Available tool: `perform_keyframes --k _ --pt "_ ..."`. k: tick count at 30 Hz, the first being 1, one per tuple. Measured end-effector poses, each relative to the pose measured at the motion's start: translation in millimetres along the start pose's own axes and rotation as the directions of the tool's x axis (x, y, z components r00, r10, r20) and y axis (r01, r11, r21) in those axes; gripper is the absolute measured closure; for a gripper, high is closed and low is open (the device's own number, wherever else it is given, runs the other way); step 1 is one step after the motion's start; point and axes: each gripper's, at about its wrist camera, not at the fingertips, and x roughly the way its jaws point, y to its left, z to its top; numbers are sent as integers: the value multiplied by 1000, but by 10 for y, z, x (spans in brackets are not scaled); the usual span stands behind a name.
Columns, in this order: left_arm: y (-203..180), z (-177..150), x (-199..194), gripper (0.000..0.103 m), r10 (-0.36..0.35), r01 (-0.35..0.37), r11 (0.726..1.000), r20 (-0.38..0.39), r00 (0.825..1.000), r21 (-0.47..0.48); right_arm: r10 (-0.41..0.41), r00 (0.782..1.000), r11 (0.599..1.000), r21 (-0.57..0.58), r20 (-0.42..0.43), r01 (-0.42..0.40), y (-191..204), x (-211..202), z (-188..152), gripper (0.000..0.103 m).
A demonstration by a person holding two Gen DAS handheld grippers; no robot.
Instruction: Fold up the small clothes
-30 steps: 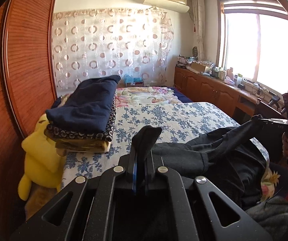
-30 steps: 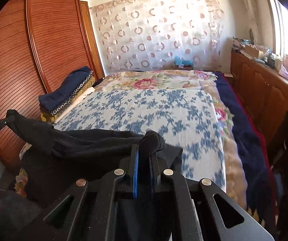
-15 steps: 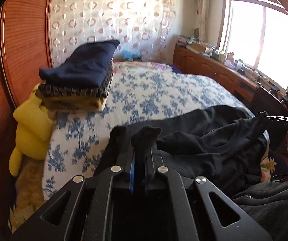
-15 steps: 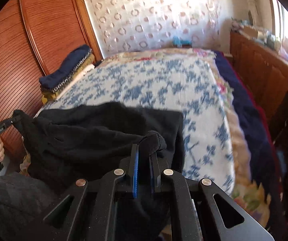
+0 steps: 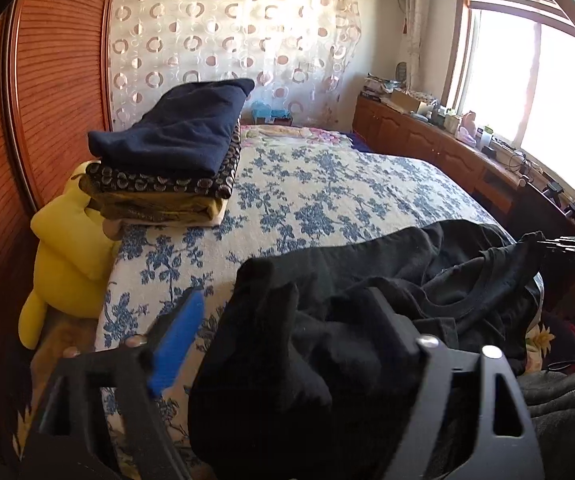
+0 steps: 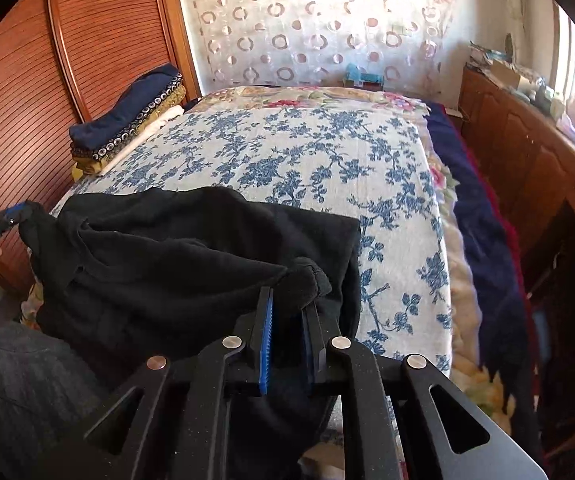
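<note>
Yellow plush toy (image 5: 67,248) beside bed, patterned curtain (image 5: 227,48), wooden cabinets (image 5: 419,140)

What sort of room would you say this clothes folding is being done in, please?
Most likely a home bedroom. A bed with a blue floral bedspread fills the middle, a wooden wardrobe stands beside it, and a stack of folded clothes and a black garment lie on the bed.

Right tool (image 6: 287,312) pinched on black garment (image 6: 191,256) atop blue-floral bedspread (image 6: 287,160), folded stack (image 6: 127,128) beyond.
</note>
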Motion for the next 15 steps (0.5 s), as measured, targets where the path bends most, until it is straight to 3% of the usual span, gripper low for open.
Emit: perform_keyframes --k 4,9,12,15 --pt "19 70 43 21 15 -14 1000 -9 1000 11 -28 999 1000 1 22 28 -24 -137 13 76" --pt "68 167 122 21 47 -47 999 -13 999 19 -63 993 998 1 97 63 -69 -316 106 51" --pt "98 237 162 21 49 -49 999 -6 999 20 -83 990 997 1 116 83 -105 -242 180 45" --pt "103 333 260 21 70 -69 996 -8 998 50 -54 993 998 18 110 52 -148 -51 234 41"
